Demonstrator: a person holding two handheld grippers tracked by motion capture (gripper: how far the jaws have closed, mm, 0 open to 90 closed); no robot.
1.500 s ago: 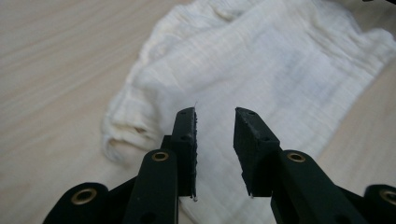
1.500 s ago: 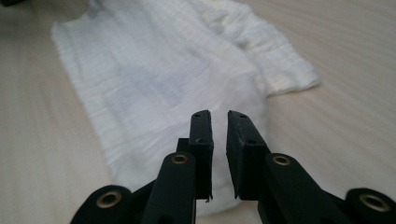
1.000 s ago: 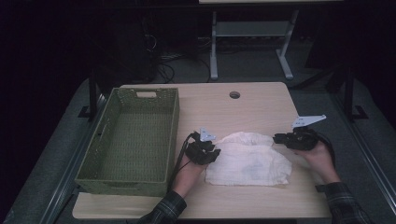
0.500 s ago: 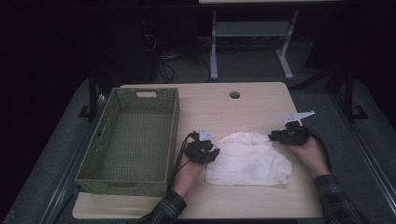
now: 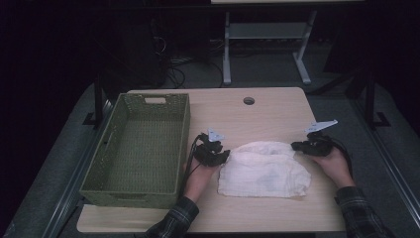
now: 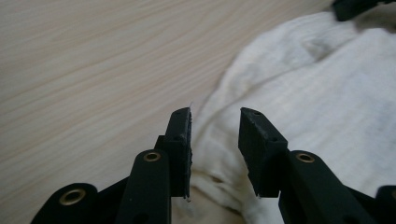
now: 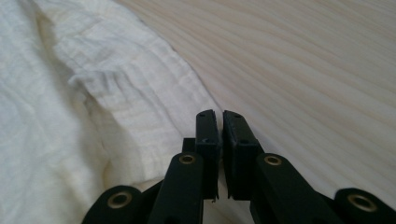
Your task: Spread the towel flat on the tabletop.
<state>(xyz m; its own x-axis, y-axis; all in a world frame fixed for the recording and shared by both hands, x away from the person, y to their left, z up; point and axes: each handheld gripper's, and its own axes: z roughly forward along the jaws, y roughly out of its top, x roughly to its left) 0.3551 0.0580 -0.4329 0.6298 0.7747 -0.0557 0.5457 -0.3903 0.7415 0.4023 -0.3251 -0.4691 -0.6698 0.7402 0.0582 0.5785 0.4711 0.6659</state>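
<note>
High view: our right gripper (image 5: 299, 146) has just closed at the cloth (image 5: 265, 168) edge (pinch unclear); left gripper (image 5: 223, 156) gapes over cloth, so lifting looks near.

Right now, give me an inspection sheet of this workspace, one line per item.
Surface: light wood table with a round hole near its far edge.
Job's things: white cloth, crumpled, lying flat on the table between the two grippers.
Clutter: green woven basket at the left, nothing seen inside.
Grippers: left gripper at the cloth's left edge, jaws apart over the cloth; right gripper at the cloth's right edge, jaws have just been closing and stand nearly together, no cloth seen between them.
Cables: black cable trailing from the left gripper beside the basket.
Surroundings: dark room, grey metal stand beyond the table.
</note>
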